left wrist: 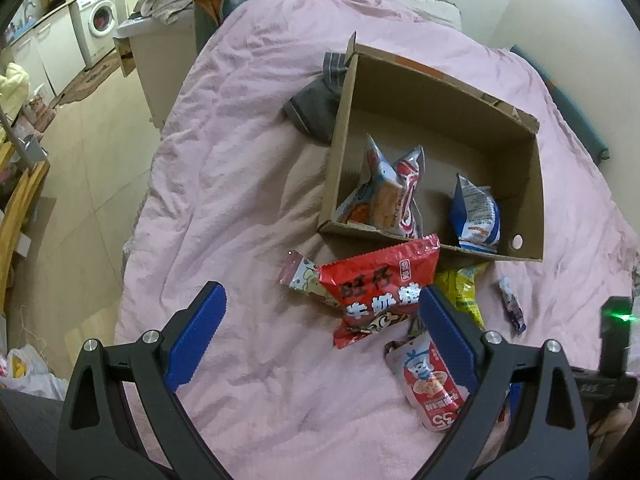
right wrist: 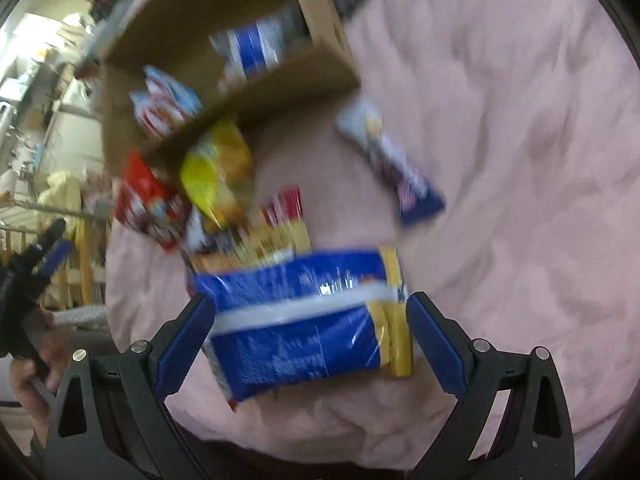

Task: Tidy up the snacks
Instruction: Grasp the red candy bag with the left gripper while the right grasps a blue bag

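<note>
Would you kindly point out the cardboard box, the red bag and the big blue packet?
Cardboard box (left wrist: pixel 436 92): left wrist view, far inner wall.
Red bag (left wrist: pixel 376 284): left wrist view, printed front.
Blue packet (right wrist: pixel 296 332): right wrist view, middle.

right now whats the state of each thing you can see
box: open, two packets inside
red packet: on bed, outside box
yellow packet: on bed, part hidden
blue packet: between the right jaws, contact unclear from blur
left gripper: open, empty
right gripper: open around blue packet
washer: door shut
</note>
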Action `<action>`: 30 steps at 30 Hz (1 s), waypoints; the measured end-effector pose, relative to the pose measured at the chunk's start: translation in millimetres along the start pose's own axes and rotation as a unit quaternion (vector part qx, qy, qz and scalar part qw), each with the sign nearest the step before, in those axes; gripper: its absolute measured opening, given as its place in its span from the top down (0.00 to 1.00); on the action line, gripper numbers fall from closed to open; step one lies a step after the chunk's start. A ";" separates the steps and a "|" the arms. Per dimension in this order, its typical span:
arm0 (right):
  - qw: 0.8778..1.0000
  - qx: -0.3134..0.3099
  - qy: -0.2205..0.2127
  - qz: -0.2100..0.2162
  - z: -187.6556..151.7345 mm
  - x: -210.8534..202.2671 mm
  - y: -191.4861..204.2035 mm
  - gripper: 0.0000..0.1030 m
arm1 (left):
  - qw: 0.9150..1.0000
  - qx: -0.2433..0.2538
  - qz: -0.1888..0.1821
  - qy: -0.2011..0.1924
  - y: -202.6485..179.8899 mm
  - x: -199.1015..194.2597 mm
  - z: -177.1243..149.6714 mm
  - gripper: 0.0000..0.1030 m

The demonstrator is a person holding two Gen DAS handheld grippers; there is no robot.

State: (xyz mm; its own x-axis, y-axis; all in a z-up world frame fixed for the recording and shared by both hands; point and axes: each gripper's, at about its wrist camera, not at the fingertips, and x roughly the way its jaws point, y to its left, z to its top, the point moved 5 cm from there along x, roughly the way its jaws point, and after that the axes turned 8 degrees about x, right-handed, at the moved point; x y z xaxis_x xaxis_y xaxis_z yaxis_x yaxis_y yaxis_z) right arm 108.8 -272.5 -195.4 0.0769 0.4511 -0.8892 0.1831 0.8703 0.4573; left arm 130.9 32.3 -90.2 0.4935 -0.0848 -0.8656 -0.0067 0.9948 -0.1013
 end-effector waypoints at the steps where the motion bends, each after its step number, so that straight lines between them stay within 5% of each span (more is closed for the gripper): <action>1: 1.000 -0.002 0.002 0.002 -0.3 1.1 0.7 0.04 | 1.000 0.000 -0.003 0.002 -1.3 0.6 -0.3 0.07; 12: 0.999 -0.019 0.045 0.006 -4.9 24.6 9.9 0.00 | 1.000 0.002 -0.007 0.005 -7.9 1.4 0.5 0.07; 14: 0.999 -0.037 0.039 0.004 -4.5 23.3 14.8 0.04 | 1.000 -0.002 -0.006 0.006 -5.9 1.6 0.2 0.07; 15: 0.998 -0.044 0.035 0.006 -5.2 22.1 18.7 0.15 | 1.000 -0.005 -0.007 0.006 -5.7 1.3 0.4 0.07; 19: 0.998 -0.053 0.011 0.014 -5.6 8.4 22.9 0.41 | 1.000 -0.007 -0.004 0.004 -0.5 1.2 0.9 0.07; 22: 0.998 -0.067 -0.009 0.017 -6.3 -2.5 27.4 0.43 | 1.000 -0.013 -0.003 0.008 4.1 3.2 0.3 0.07; 30: 0.980 -0.091 -0.161 0.075 8.4 -66.1 49.8 0.43 | 0.999 -0.046 -0.001 0.015 16.7 7.9 1.7 0.07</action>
State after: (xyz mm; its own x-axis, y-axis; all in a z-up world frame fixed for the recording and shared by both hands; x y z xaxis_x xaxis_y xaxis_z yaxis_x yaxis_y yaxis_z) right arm 121.0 -260.6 -114.0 0.4002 0.5160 -0.7573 -0.0294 0.8332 0.5522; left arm 136.1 48.4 -97.8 0.4665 -0.0901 -0.8799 -0.0863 0.9854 -0.1466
